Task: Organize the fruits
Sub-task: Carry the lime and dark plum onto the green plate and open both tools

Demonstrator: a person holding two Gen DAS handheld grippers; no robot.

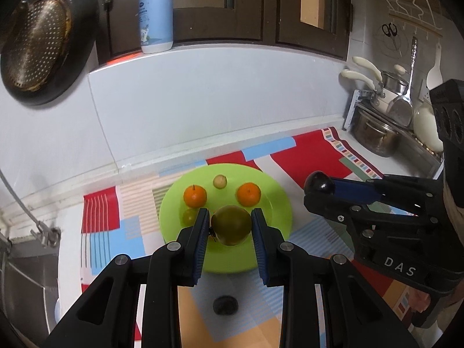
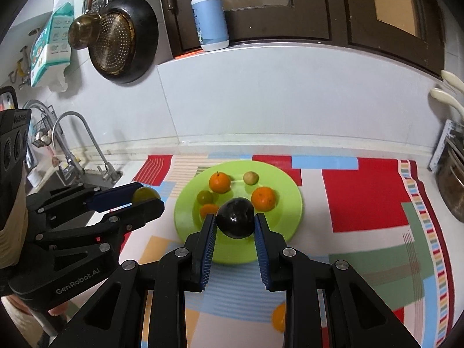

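A lime green plate (image 1: pixel 278 203) (image 2: pixel 287 220) lies on a patchwork mat and holds two oranges (image 1: pixel 195 196) (image 1: pixel 248 193), a small pale fruit (image 1: pixel 219 181) and a small green fruit (image 1: pixel 189 216). My left gripper (image 1: pixel 231 226) is shut on a large green fruit (image 1: pixel 231 229) above the plate's near side; it also shows in the right wrist view (image 2: pixel 146 195). My right gripper (image 2: pixel 235 222) is shut on a dark plum (image 2: pixel 236 221), seen too in the left wrist view (image 1: pixel 319 184). A dark fruit (image 1: pixel 225 305) and an orange fruit (image 2: pixel 279 316) lie on the mat.
A soap bottle (image 2: pixel 210 20) stands on the ledge behind. A black pan with a strainer (image 2: pixel 124 40) hangs on the wall at left. A tap (image 2: pixel 87 142) and sink are at far left. Pots on a rack (image 1: pixel 382 116) stand at the right.
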